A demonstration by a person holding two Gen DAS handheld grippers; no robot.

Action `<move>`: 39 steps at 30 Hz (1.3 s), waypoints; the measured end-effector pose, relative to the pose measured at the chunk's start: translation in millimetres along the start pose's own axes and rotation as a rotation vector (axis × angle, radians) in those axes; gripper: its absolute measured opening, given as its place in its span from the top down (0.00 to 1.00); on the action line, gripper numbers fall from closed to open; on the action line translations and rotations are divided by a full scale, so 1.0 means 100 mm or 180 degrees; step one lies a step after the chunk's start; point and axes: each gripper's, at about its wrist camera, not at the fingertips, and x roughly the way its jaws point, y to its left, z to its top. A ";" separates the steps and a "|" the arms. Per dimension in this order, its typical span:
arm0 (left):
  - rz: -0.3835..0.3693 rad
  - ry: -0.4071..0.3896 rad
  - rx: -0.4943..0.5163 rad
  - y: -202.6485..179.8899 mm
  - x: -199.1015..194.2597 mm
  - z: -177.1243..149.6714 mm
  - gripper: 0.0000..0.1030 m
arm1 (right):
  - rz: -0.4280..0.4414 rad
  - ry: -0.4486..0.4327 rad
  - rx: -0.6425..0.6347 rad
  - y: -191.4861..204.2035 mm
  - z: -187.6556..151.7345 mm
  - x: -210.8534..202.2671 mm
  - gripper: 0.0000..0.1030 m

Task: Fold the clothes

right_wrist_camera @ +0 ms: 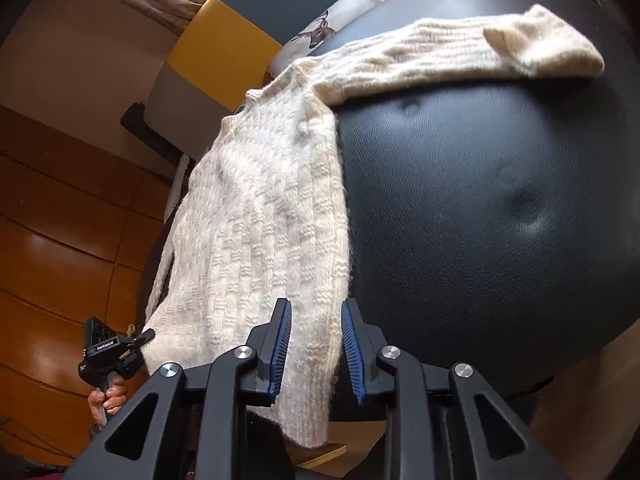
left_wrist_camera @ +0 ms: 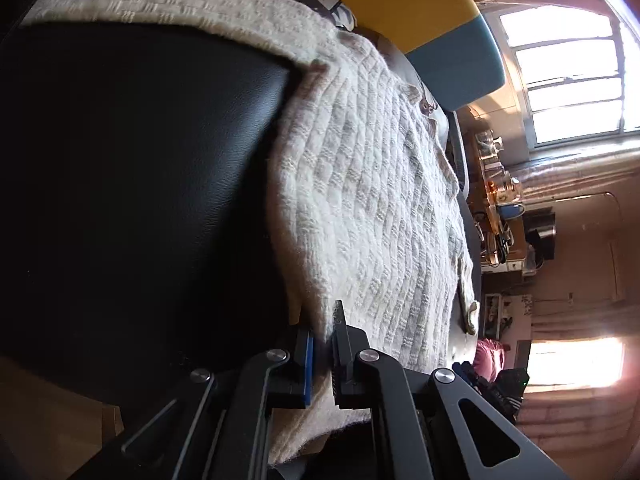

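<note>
While the cream knit sweater (left_wrist_camera: 372,208) lies spread over the black padded surface (left_wrist_camera: 132,184), its hem hanging off the near edge, both claws are at that hem. The left gripper (left_wrist_camera: 322,344) has its jaws drawn close on the hem corner, knit pinched between the blue pads, so it looks clamped on the sweater. The right gripper (right_wrist_camera: 316,354) stands with jaws apart, the other hem corner lying between them but not yet pinched. One sleeve (right_wrist_camera: 460,56) lies stretched across the surface at the far end. To do this step well, I judge the right claw should slide further on, so the pads take the full thickness of the knit, then close before any lift. Both corners should rise together and level, keeping the hem taut between them; a loose bulky knit like this will likely sag and slip from a shallow bite. The sleeve may drag and need tucking in.
</note>
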 end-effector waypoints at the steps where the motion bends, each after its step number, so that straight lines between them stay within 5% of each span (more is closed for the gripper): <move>1: 0.0041 -0.0014 0.0018 0.00 0.00 0.00 0.94 | 0.0043 0.0034 0.0018 -0.03 -0.02 0.03 0.74; 10: 0.0230 0.0025 0.0152 -0.06 0.06 -0.02 0.93 | 0.0084 0.0199 -0.0174 0.08 0.01 0.43 0.73; 14: 0.0277 0.0062 0.0187 -0.05 0.11 -0.03 0.93 | 0.0503 0.0149 0.0494 -0.11 0.02 0.50 0.75; 19: 0.0261 0.0128 0.0150 0.01 0.15 -0.03 0.93 | 0.0472 0.0294 0.0028 0.08 -0.04 0.55 0.76; 25: 0.0222 0.0155 0.0180 -0.02 0.17 -0.02 0.93 | 0.0804 0.0511 0.0339 -0.05 -0.06 0.61 0.79; 31: 0.0217 0.0160 0.0211 -0.05 0.19 -0.03 0.93 | 0.0336 0.0384 0.0127 0.14 -0.08 0.59 0.91; 34: 0.0227 0.0100 0.0279 -0.12 0.11 -0.03 0.93 | -0.0013 0.0225 -0.0390 0.58 0.00 0.41 0.91; 39: -0.0151 -0.0181 0.0331 -0.33 -0.22 0.04 0.93 | -0.0054 -0.0316 -0.1108 1.35 0.23 -0.29 0.92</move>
